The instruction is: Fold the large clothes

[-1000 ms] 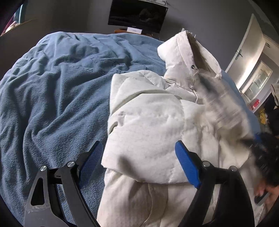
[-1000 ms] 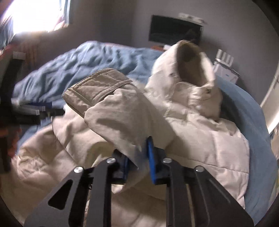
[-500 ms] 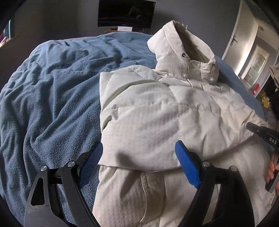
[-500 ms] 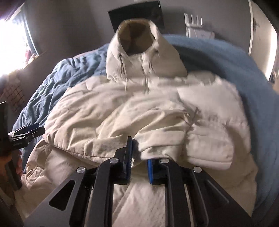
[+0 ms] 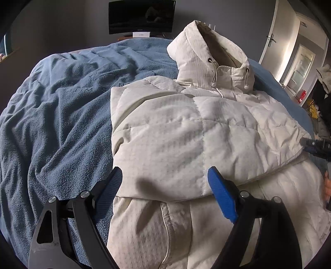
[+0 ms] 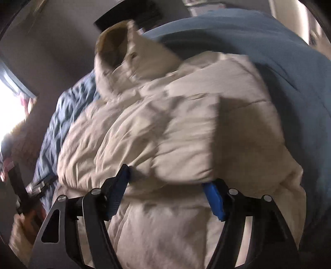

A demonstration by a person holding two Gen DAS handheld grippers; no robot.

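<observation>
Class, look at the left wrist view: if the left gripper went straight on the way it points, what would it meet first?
Probably the folded-over sleeve of the white jacket, lying across the line of the open left gripper; depth is unclear.

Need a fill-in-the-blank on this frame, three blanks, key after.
1. The white jacket lies on a ___ blanket.
2. The jaws of the left gripper stand ___.
3. The jacket's ___ points toward the dark screen.
Missing words: blue; open; hood
</observation>
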